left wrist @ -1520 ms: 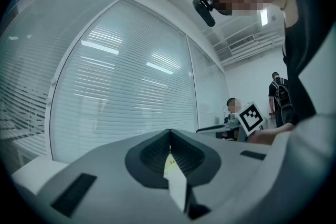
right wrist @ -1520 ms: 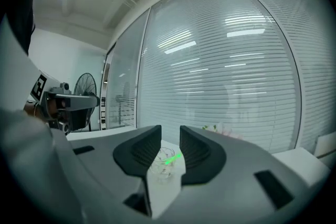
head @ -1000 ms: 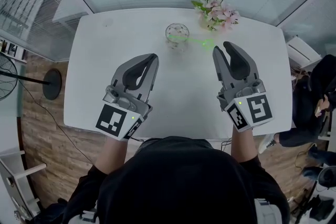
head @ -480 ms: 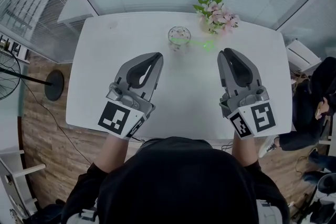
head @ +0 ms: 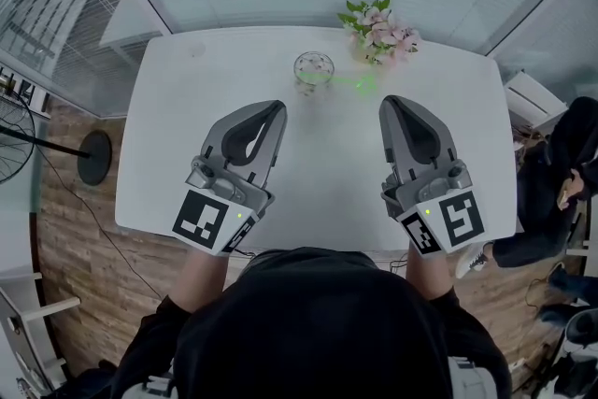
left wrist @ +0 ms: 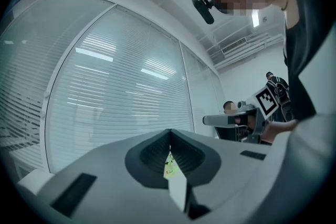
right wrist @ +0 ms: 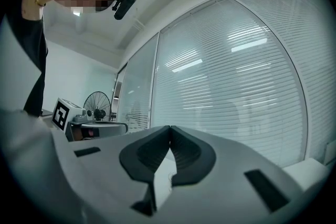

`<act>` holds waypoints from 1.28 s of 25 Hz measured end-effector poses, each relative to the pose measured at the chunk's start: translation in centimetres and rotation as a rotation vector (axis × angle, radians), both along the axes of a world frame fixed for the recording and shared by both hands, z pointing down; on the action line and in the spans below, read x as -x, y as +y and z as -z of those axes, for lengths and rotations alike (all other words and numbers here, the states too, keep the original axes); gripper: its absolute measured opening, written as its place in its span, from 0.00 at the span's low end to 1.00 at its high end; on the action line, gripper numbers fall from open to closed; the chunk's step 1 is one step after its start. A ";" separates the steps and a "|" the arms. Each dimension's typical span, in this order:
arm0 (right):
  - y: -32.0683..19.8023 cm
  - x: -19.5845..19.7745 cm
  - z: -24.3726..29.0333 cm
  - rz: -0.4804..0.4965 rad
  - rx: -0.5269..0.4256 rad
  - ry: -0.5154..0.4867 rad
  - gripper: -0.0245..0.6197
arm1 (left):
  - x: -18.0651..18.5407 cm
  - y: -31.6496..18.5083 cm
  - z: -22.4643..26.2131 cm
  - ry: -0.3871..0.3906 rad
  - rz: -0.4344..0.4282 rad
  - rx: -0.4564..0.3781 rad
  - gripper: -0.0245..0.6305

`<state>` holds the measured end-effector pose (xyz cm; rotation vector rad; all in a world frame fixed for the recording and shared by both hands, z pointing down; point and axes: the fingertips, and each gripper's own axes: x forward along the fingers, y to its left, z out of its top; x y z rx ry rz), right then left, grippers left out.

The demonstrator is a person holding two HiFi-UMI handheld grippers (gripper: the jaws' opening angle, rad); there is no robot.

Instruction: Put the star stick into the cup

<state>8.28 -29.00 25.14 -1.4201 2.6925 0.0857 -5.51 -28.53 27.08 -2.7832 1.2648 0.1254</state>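
Faint green star stick lies, seemingly translucent, beside clear cup.

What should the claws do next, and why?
Probably open the right claw and reach forward toward the green star stick: it lies on the white table beside the clear glass cup, and that claw is shut, empty and short of it.
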 end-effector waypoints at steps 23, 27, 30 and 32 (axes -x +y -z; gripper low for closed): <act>-0.6 -0.4 -0.2 -0.038 0.012 0.016 0.05 | 0.1 -0.1 -0.1 -0.017 -0.001 0.006 0.06; -0.6 -0.3 -0.3 -0.037 0.014 0.020 0.05 | 0.1 0.0 0.1 -0.010 0.001 -0.002 0.06; -0.5 -0.1 -0.2 -0.033 0.011 0.019 0.05 | 0.1 0.1 0.2 -0.002 0.002 -0.003 0.06; -0.4 -0.1 -0.1 -0.033 0.012 0.020 0.05 | 0.0 0.1 0.5 0.005 -0.002 -0.007 0.06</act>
